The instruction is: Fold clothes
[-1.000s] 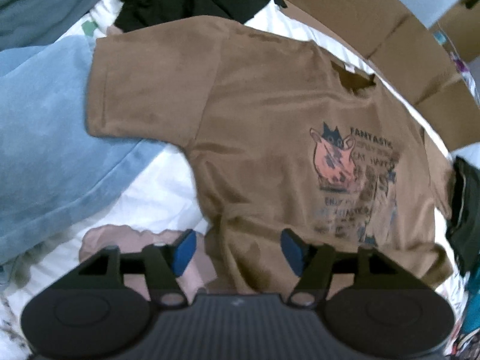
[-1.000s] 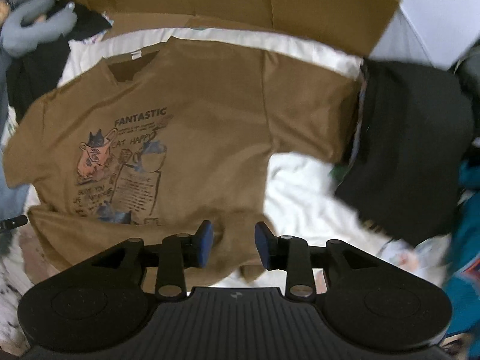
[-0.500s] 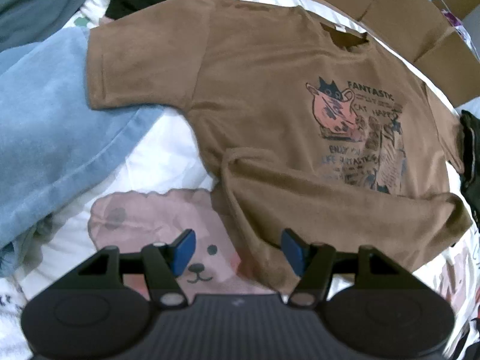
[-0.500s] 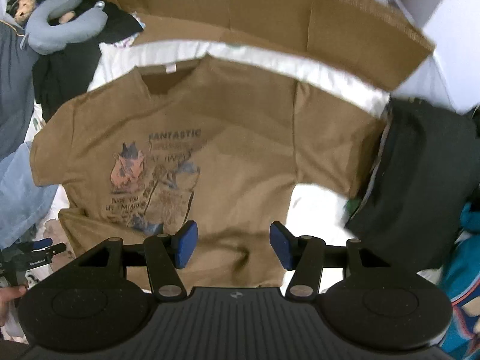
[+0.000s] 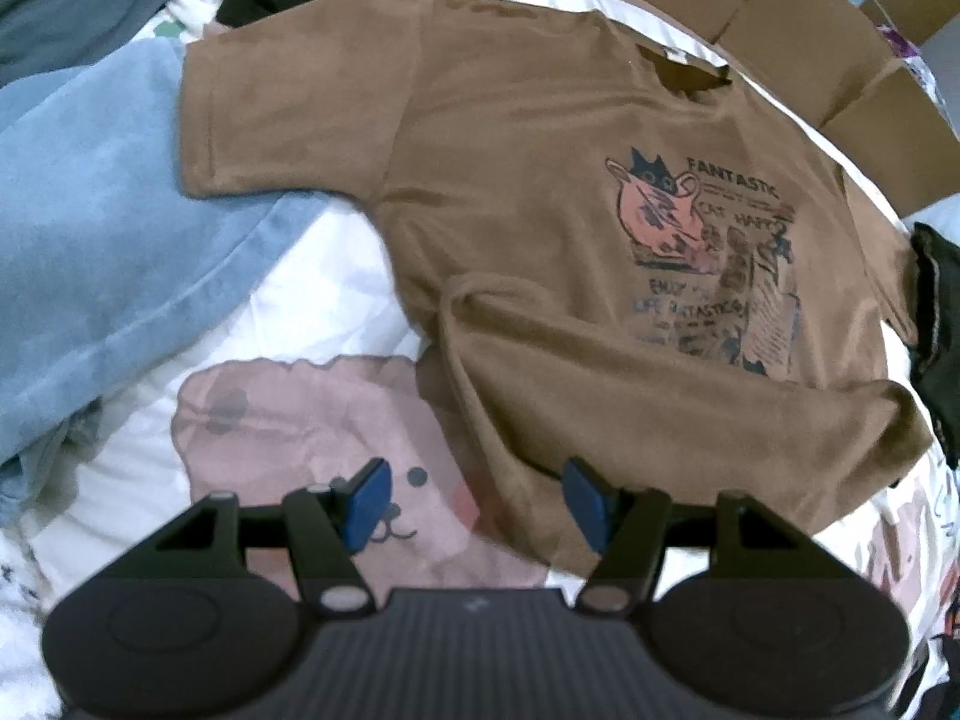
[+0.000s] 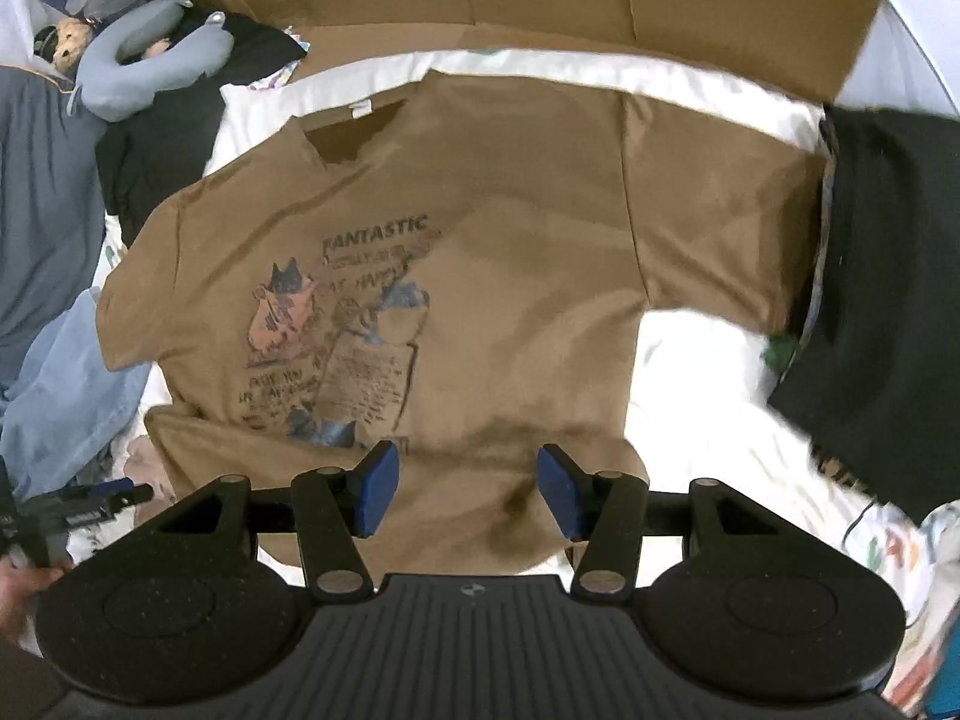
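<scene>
Brown T-shirt (image 6: 510, 276) lies hem-folded; both claws gape; only right view shows plush (image 6: 138, 72).

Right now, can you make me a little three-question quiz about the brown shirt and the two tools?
1. True or false: the bottom hem of the brown T-shirt is folded up over its front.
2. What does the left tool hold? A) a sleeve B) nothing C) the blue towel
3. Fill in: the big word printed on the shirt is ____.

Key
1. True: a band of cloth lies doubled up across the bottom, just under the print.
2. B: its fingers are apart with nothing between them, and the right tool is open too.
3. FANTASTIC.
</scene>
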The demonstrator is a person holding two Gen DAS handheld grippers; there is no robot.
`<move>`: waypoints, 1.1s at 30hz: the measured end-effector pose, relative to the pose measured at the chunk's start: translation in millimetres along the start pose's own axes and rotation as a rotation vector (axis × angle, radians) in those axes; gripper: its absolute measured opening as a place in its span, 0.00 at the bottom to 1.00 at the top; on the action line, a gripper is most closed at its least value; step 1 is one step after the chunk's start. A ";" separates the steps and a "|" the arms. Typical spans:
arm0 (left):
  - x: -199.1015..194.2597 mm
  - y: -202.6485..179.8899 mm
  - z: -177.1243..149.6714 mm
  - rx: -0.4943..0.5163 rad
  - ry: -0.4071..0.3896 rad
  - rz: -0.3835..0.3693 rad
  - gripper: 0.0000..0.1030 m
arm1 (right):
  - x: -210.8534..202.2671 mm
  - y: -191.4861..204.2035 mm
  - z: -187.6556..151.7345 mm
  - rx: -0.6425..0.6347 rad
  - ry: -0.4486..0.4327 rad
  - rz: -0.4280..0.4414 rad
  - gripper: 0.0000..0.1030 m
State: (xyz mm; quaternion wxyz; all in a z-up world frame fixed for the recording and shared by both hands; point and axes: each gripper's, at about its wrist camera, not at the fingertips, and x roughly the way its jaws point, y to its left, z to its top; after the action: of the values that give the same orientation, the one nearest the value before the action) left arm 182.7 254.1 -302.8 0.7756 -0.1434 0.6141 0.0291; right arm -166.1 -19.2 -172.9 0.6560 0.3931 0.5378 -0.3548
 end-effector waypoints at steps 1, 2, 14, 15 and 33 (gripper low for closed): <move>1.2 0.6 -2.1 -0.001 0.002 -0.001 0.64 | 3.1 -4.8 -5.8 0.006 -0.008 0.006 0.56; 2.4 1.3 -4.1 -0.002 0.003 0.000 0.64 | 6.3 -9.6 -11.6 0.012 -0.016 0.011 0.56; 12.1 10.8 -25.6 0.029 -0.032 -0.032 0.64 | 57.8 -88.5 -95.2 0.270 -0.069 -0.015 0.47; 12.9 12.7 -26.9 0.015 -0.035 -0.041 0.64 | 62.3 -93.0 -101.3 0.287 -0.065 -0.009 0.47; 32.6 25.3 -54.1 -0.143 -0.107 -0.194 0.58 | 113.5 -119.9 -116.5 0.548 -0.207 0.084 0.31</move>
State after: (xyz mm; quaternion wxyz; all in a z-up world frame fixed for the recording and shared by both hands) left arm 133.9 260.1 -349.9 0.7942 -0.2556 0.5512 0.0053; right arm -303.1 27.8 -313.8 0.5908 0.5394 0.3354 -0.4975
